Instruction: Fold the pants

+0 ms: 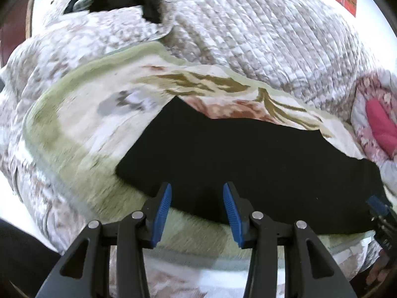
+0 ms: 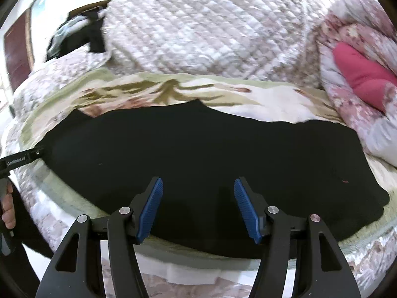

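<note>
Black pants spread flat on floral blanket atop quilted bed cover.
Left gripper above near edge of pants, jaws apart, nothing gripped.
Right gripper likewise released over pants, empty.
Pink-lined bundle at far right.

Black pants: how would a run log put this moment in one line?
black pants: flat on blanket | left gripper: open | right gripper: open | holding: nothing
</note>
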Available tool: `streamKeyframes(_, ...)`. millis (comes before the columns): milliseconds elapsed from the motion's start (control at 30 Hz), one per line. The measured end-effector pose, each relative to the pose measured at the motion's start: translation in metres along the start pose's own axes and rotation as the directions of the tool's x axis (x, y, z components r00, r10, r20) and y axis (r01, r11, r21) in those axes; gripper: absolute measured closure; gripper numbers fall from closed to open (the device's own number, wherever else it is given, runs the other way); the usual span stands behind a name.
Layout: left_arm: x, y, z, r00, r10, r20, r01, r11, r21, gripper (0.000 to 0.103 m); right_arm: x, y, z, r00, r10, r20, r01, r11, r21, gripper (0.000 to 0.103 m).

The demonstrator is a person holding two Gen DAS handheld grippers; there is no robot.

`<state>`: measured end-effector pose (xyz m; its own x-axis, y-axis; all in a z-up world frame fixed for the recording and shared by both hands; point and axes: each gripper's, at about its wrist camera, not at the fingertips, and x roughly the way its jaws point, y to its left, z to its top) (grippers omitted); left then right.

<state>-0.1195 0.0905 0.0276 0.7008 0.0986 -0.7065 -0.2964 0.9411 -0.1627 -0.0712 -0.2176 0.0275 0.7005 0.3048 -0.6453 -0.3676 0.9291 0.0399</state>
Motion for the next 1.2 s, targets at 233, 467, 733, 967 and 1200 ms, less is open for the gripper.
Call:
streamKeyframes(233, 0.002, 0.016, -0.007, 0.998, -0.046, -0.031, 0.043, 0.995, -0.09, 0.057, 0.006, 0.012, -0.001, 1.0, 0.03, -0.009, -0.03, 0.999, -0.033, 0.043)
streamKeyframes(467, -0.006, 0.024, -0.018, 0.996, -0.08, -0.027, 0.076, 0.99, -0.121, 0.056, 0.008, 0.009, -0.001, 1.0, 0.026, -0.014, -0.026, 1.0, -0.007, 0.043)
streamKeyframes(733, 0.014, 0.031, -0.002, 0.994, -0.103, -0.027, 0.097, 0.98, -0.176, 0.056, 0.01, 0.01, 0.004, 0.999, 0.051, -0.003, -0.051, 0.999, 0.017, 0.043)
streamKeyframes(967, 0.032, 0.03, 0.013, 0.997, -0.077, -0.008, 0.074, 0.977, -0.2, 0.056, 0.009, 0.01, 0.005, 0.998, 0.056, 0.004, -0.057, 0.998, 0.026, 0.043)
streamKeyframes(1200, 0.037, 0.022, 0.02, 0.999, -0.03, -0.026, 0.025, 0.988, -0.152, 0.091, 0.007, 0.006, 0.005, 0.999, 0.052, 0.013, -0.052, 0.998, 0.047, 0.043)
